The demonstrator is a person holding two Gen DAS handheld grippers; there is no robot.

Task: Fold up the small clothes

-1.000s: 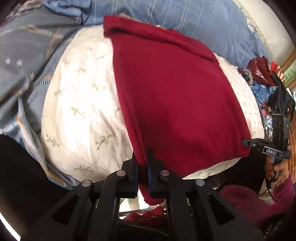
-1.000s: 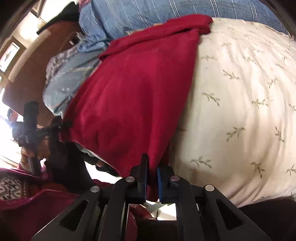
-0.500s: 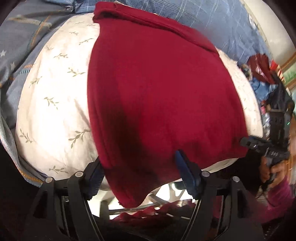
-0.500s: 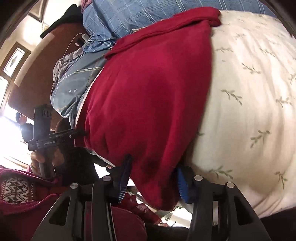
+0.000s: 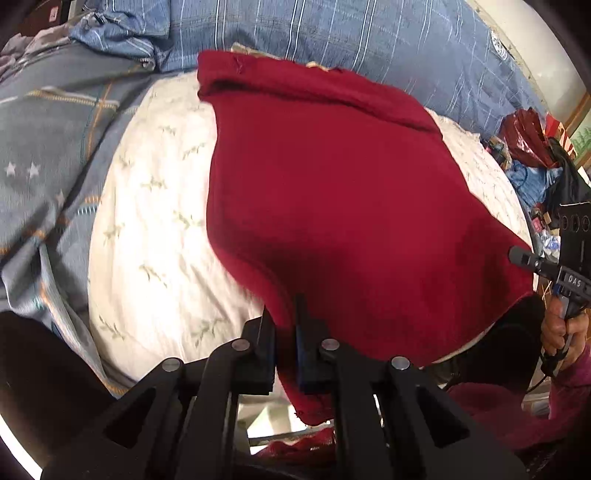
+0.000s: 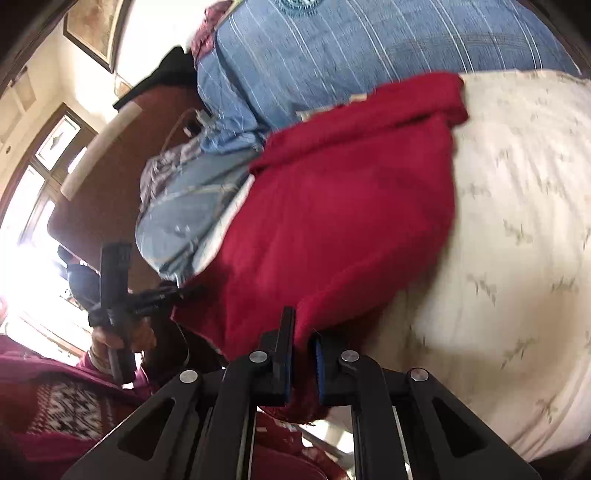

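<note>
left gripper (image 5: 285, 332): we pinch the near hem, lower centre | right gripper (image 6: 301, 341): we clamp the other near corner | red garment (image 5: 332, 206): mid-frame across the cream pillow (image 5: 147, 236), soft, light, droops between grips, so hold corners | blue bedding (image 5: 332, 33): top

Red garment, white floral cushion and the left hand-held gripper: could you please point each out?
red garment (image 5: 332, 206), left wrist view, middle of its flat spread.
white floral cushion (image 6: 517, 221), right wrist view, bare top surface.
left hand-held gripper (image 5: 285, 332), left wrist view, midway between fingertips.
</note>
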